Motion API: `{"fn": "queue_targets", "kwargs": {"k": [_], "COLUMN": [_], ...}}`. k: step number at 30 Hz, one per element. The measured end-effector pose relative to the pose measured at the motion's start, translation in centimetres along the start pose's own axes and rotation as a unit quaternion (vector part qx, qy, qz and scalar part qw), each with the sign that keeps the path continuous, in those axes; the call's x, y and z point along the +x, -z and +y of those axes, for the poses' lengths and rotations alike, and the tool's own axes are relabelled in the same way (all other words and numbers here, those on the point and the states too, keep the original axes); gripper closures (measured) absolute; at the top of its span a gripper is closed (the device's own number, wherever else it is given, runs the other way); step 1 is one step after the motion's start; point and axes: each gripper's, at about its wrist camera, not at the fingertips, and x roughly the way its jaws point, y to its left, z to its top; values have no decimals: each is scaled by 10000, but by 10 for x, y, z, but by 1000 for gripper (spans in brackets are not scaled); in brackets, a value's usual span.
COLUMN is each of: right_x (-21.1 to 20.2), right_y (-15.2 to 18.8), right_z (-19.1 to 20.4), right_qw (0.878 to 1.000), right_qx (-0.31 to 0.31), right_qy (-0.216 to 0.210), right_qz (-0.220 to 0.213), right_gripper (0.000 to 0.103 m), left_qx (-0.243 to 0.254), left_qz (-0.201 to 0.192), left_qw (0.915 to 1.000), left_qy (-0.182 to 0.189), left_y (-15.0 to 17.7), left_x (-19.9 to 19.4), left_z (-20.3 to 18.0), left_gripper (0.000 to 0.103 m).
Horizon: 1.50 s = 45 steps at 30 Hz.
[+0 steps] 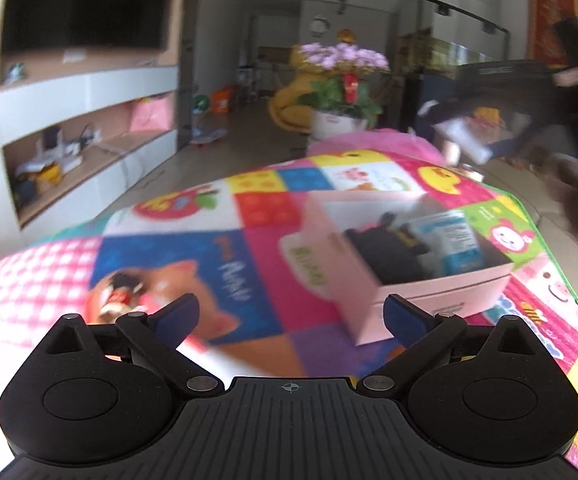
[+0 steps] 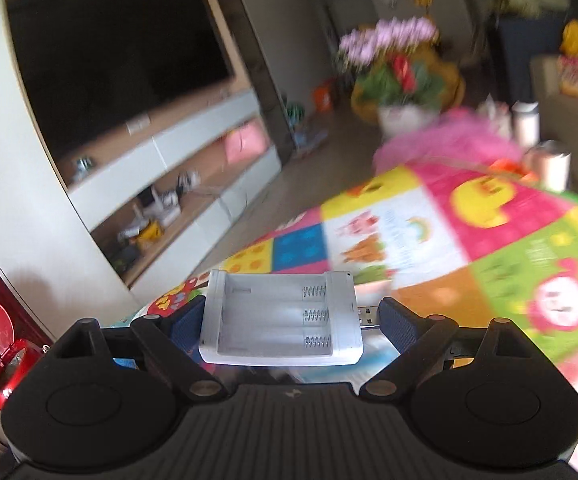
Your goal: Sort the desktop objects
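While the right gripper (image 2: 291, 316) clamps the charger (image 2: 281, 320) for carrying to the box (image 1: 405, 264), the left gripper (image 1: 291, 316) gapes empty.

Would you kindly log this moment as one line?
left claw: open, empty | right claw: holding charger | pink box: on mat
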Motion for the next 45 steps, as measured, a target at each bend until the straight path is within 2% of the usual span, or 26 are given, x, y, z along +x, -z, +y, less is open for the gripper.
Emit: {"fn": "queue_targets", "kwargs": {"k": [2, 4, 7, 9, 12, 13, 14, 20, 23, 25, 29, 32, 35, 39, 42, 45], "right_x": [38, 59, 63, 56, 43, 41, 41, 62, 65, 66, 47, 35, 42, 86, 129, 170], "right_y": [-9, -7, 1, 8, 19, 24, 28, 50, 49, 49, 54, 68, 79, 89, 99, 113], "right_z": [13, 25, 24, 14, -7, -12, -18, -34, -28, -18, 23, 77, 131, 196, 239, 268], "right_qw": [9994, 9987, 9978, 9969, 9951, 9947, 9942, 9929, 9937, 9941, 9945, 9875, 9797, 9700, 9660, 9660], "right_qx": [-32, -113, -277, -372, -412, -421, -391, 225, 438, 272, -547, -1477, -1879, -1593, -1445, -1481], "right_qy": [-177, 67, 399, 531, 674, 643, 626, 664, 349, 487, 757, 465, -270, -1046, -1121, -800], "right_qz": [302, 493, 442, 450, 587, 687, 777, 957, 970, 933, 467, 296, 644, 1509, 1828, 1962], "right_gripper": [12, 11, 12, 15, 41, 54, 60, 59, 59, 59, 58, 51, 45, 45, 45, 45], "left_qx": [-173, -321, -521, -661, -824, -852, -871, -744, -771, -803, -791, -862, -950, -1003, -953, -841], "left_qz": [43, 82, 153, 212, 261, 271, 291, 340, 376, 423, 422, 444, 338, 294, 344, 368], "left_qw": [9998, 9993, 9982, 9973, 9962, 9960, 9958, 9966, 9963, 9956, 9942, 9916, 9892, 9849, 9836, 9817], "left_qy": [-104, -187, -236, -224, -132, -95, -53, 38, -108, -242, -592, -860, -1061, -1378, -1495, -1666], "left_y": [7, 15, 24, 32, 38, 39, 40, 43, 45, 46, 51, 55, 57, 59, 62, 66], "left_x": [-3, -8, -14, -18, -16, -14, -12, -11, -13, -13, -19, -23, -33, -46, -52, -56], "left_z": [16, 30, 48, 58, 63, 62, 61, 51, 55, 60, 72, 84, 97, 115, 124, 128], "left_gripper": [1, 1, 1, 0, 0, 0, 0, 0, 0, 0, 0, 0, 0, 0, 0, 0]}}
